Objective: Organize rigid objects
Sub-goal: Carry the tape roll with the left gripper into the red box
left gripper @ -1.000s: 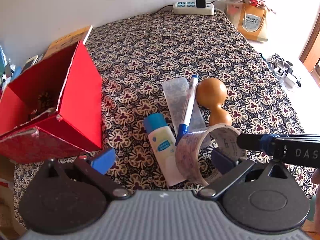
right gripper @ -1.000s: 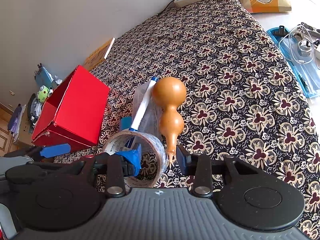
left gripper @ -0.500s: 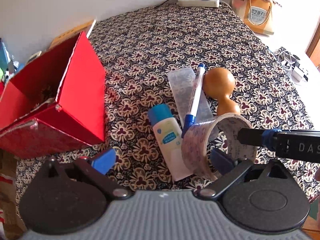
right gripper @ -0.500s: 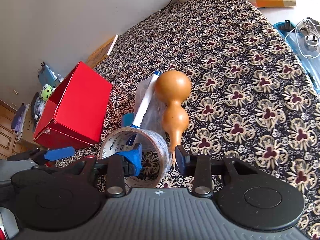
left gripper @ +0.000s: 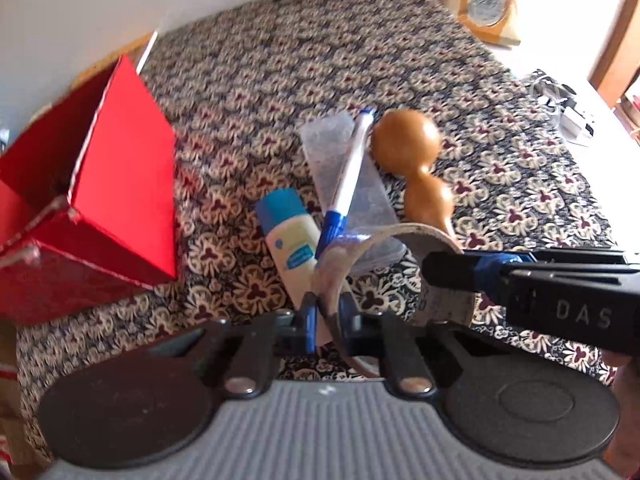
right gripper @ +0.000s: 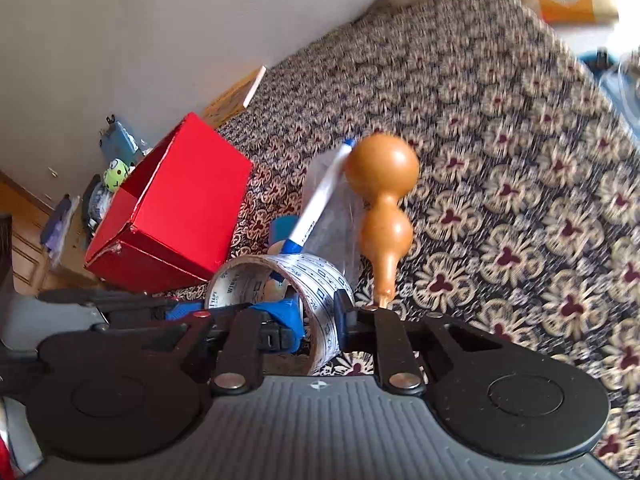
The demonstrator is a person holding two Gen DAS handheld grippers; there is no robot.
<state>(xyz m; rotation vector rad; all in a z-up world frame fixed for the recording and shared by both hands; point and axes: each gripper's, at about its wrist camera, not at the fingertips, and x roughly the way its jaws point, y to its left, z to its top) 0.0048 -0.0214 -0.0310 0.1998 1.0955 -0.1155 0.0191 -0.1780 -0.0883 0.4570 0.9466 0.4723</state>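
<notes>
Okay, so both grippers have just snapped shut on the same roll of tape (left gripper: 400, 240). A second ago both were wide open around it. Now the left gripper (left gripper: 328, 316) is pinching the near wall of the ring, closing down hard on it, and the right gripper (right gripper: 320, 316) is clamped on the opposite wall. The roll stands on edge right between the two. The other stuff sits just beyond the tips: a pen (left gripper: 348, 176), a little lotion bottle (left gripper: 292, 240) and a gourd (left gripper: 416, 168) (nobody's touching those). The red box (left gripper: 120, 184) is off to the left gripper's left, open and tilted. My guess is the tape goes in there next, though two grips on one roll seems overkill.
</notes>
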